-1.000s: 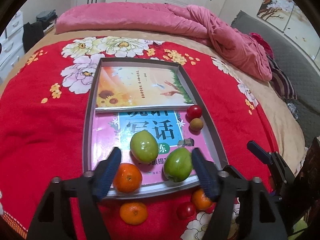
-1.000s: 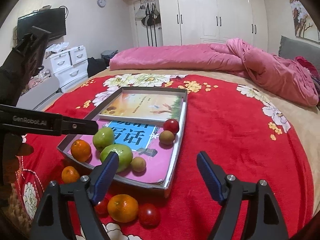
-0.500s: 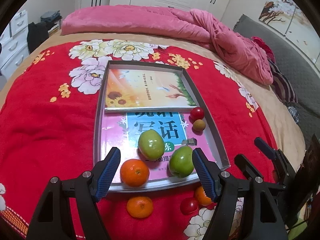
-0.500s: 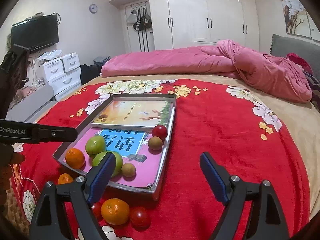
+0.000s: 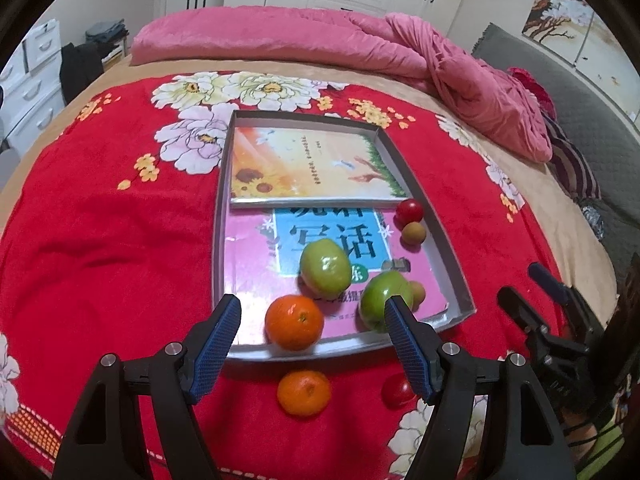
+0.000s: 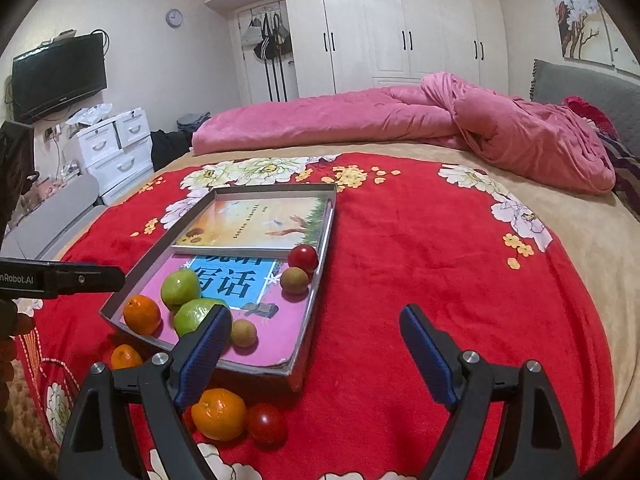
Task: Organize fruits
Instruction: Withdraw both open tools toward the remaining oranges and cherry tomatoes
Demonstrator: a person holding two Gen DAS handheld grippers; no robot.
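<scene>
A shallow grey tray (image 5: 219, 240) (image 6: 316, 300) lies on the red flowered blanket with two books in it. In it sit two green fruits (image 5: 325, 267) (image 5: 382, 300), an orange (image 5: 294, 322) (image 6: 141, 314), a red tomato (image 5: 409, 211) (image 6: 303, 257) and two small brown fruits (image 5: 413, 233) (image 6: 243, 333). On the blanket in front of the tray lie oranges (image 5: 304, 393) (image 6: 218, 413) (image 6: 125, 356) and red tomatoes (image 5: 396, 391) (image 6: 266, 424). My left gripper (image 5: 312, 324) is open and empty above the tray's near edge. My right gripper (image 6: 316, 332) is open and empty by the tray's right corner.
A pink quilt (image 5: 320, 40) (image 6: 480, 128) is heaped at the far side of the bed. White drawers (image 6: 116, 148) and a TV (image 6: 58, 74) stand to the left, wardrobes behind. The other gripper shows at the right edge of the left wrist view (image 5: 552, 320).
Both grippers have pulled back and up from the tray, still open. The fruits have not moved.
</scene>
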